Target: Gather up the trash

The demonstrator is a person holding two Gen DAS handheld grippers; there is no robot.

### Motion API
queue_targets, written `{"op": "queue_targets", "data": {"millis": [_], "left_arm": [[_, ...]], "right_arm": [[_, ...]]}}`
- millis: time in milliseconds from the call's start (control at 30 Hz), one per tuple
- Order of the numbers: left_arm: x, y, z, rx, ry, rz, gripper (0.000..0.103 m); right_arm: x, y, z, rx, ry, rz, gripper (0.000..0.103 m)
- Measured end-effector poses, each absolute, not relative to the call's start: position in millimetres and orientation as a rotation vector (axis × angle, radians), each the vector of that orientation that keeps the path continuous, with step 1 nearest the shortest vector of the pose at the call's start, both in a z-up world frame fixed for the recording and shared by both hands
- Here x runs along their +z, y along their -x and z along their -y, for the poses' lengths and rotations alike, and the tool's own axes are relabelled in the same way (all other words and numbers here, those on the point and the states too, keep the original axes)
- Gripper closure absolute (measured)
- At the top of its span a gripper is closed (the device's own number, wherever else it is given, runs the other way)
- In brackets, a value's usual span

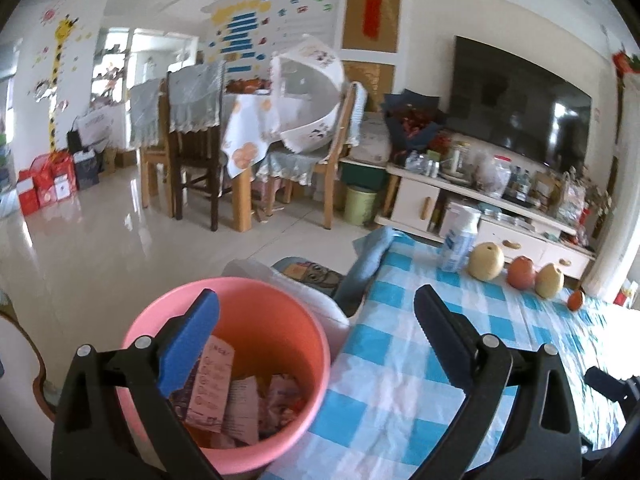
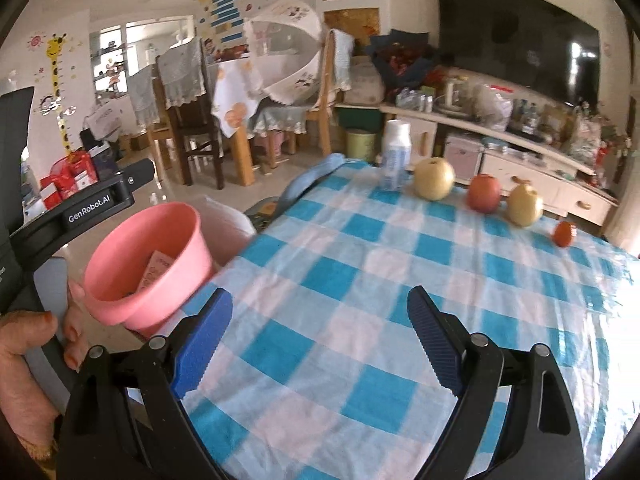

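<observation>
The left gripper (image 1: 316, 320) hangs released, its jaws wide apart and nothing between them; the blue pad on the left side of that view sits over the mouth of the pink bin (image 1: 224, 364), the dark pad on the right over the checked tablecloth (image 1: 400, 380). The bin fills the lower left of the left wrist view, just beside the table's edge and below its top. Inside lie crumpled paper scraps (image 1: 236, 396), one pink printed slip propped upright against the wall; I count roughly four pieces, though the heap is too jumbled to be sure.

The right gripper (image 2: 320, 320) is likewise released and empty, over bare cloth in the lower middle of its frame. From there the bin sits at the left edge, so the left gripper is the nearer of the two. A hand (image 2: 24, 360) grips the left tool at lower left.

No loose trash shows on the cloth in either view. Along the far edge stand one white bottle (image 2: 394, 156) and four fruits in a row: a yellow pear (image 2: 434, 179), a red apple (image 2: 485, 193), a second pear (image 2: 525, 205) and a small orange fruit (image 2: 563, 234). The collecting looks about done.
</observation>
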State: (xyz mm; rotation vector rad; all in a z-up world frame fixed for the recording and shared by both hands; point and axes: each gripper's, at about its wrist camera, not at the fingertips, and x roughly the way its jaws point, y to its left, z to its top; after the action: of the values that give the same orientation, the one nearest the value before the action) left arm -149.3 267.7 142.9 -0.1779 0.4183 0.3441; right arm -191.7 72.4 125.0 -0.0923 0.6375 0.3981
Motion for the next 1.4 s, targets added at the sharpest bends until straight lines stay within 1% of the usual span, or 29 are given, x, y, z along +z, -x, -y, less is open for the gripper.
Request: {"op": "queue_targets", "data": {"millis": [267,400,800,1067,1400], "left_arm": [[160.8,158.0,-206.0,0.267,0.085,-0.379,0.004],[168.1,164.0,-177.6,0.241,0.043,-0.365,0.004],[191.8,206.7,-96.2,0.115,-0.051,-0.296,0.004],[213.5,236.6,-68.6,0.074,-0.074,-0.241,0.004],[238.6,273.5,-58.5,0.021,-0.042,-0.199,0.004]], "right_arm": [[138.5,212.6,-18.3,0.297,0.052,-0.614,0.015],[145.5,227.0,7.7,0.239,0.045,-0.599,0.012],[168.5,276.0,72.4,0.119,0.007,-0.536,0.011],[193.1,313.5,96.8,0.055,0.004,-0.465,0.011],[220.6,354.2,111.6,0.007,0.0,-0.391,0.011]]}}
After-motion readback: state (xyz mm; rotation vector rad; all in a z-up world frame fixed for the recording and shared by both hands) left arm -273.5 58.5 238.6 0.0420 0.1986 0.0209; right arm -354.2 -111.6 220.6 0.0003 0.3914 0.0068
